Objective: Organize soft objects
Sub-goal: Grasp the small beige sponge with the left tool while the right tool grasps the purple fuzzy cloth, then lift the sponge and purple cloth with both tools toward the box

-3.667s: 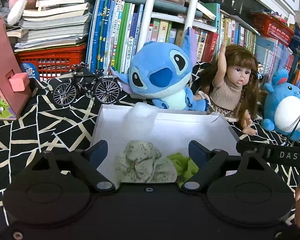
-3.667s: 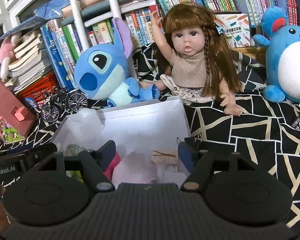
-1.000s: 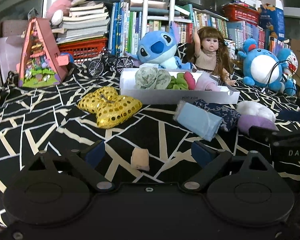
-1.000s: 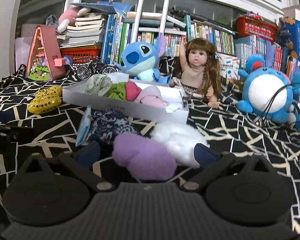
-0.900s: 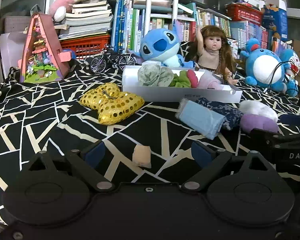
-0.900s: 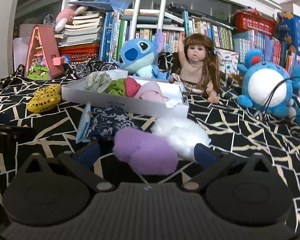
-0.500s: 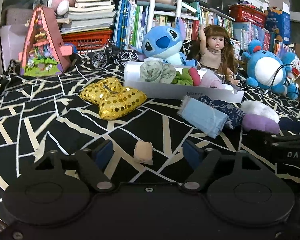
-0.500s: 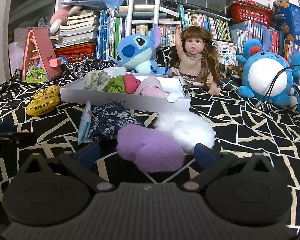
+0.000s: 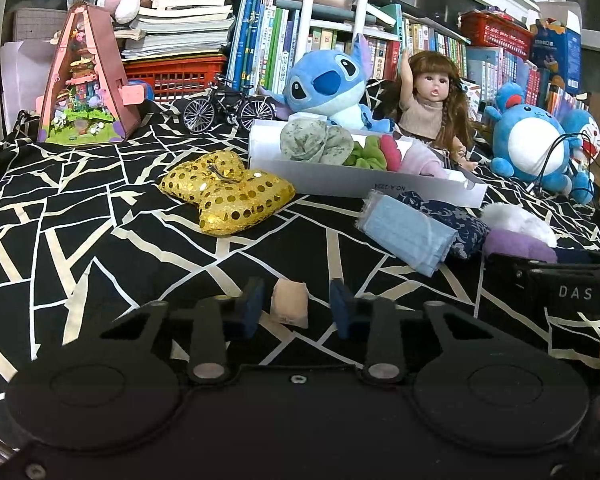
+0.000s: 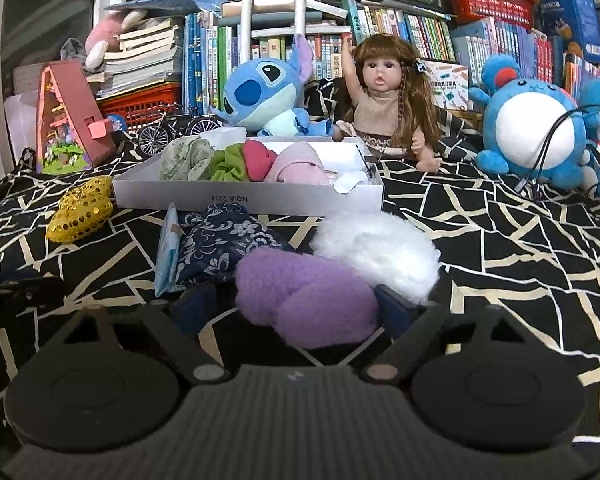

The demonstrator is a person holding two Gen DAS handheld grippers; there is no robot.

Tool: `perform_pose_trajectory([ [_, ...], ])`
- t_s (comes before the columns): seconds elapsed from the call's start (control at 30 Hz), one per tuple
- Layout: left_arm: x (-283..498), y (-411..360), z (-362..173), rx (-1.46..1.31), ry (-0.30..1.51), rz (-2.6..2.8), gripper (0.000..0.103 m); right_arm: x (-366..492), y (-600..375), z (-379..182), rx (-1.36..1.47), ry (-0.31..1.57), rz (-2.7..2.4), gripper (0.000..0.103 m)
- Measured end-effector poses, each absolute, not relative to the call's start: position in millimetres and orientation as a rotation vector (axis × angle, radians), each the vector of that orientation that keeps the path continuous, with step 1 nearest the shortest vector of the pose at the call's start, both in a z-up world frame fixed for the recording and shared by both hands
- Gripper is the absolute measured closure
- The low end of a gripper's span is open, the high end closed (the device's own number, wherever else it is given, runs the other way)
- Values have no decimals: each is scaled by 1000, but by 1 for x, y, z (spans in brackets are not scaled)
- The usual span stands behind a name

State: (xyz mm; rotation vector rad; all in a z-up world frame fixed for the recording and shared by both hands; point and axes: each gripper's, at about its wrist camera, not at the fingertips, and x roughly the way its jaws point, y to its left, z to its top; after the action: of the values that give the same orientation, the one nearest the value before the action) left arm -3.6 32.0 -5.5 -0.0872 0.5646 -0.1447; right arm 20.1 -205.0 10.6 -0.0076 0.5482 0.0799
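Left wrist: black patterned cloth (image 9: pixel 100 216) before bookshelves (image 9: pixel 380 40).

Near, a fluffy purple plush pad (image 10: pixel 306 294) beside a white furry puff (image 10: pixel 376 246); left, a glossy gold sequinned cushion (image 9: pixel 228 196); far, a matt white cardboard box (image 10: pixel 248 199).

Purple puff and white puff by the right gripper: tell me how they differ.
The purple puff is lilac, the white puff bright white. The purple puff lies nearer, between the closing jaws of the right gripper; the white puff sits behind it, outside them, closer to the white box. Both are fuzzy and lie outside the box.
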Motion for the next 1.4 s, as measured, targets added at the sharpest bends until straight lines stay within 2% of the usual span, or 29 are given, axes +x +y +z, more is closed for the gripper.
perform_pose_trajectory([
  [0.07, -3, 33, -5, -96, 567, -134, 85, 20, -206, 12, 1, 546, 73, 28],
  [0.1, -3, 34, -4, -104, 565, -128, 85, 20, -207, 13, 5, 544, 69, 31],
  [0.73, 2, 34, 18, -130, 525, -130, 85, 2, -198, 45, 4, 436, 174, 32],
  [1.4, 13, 34, 40, -124, 515, -145, 85, 15, -207, 56, 21, 439, 155, 32],
])
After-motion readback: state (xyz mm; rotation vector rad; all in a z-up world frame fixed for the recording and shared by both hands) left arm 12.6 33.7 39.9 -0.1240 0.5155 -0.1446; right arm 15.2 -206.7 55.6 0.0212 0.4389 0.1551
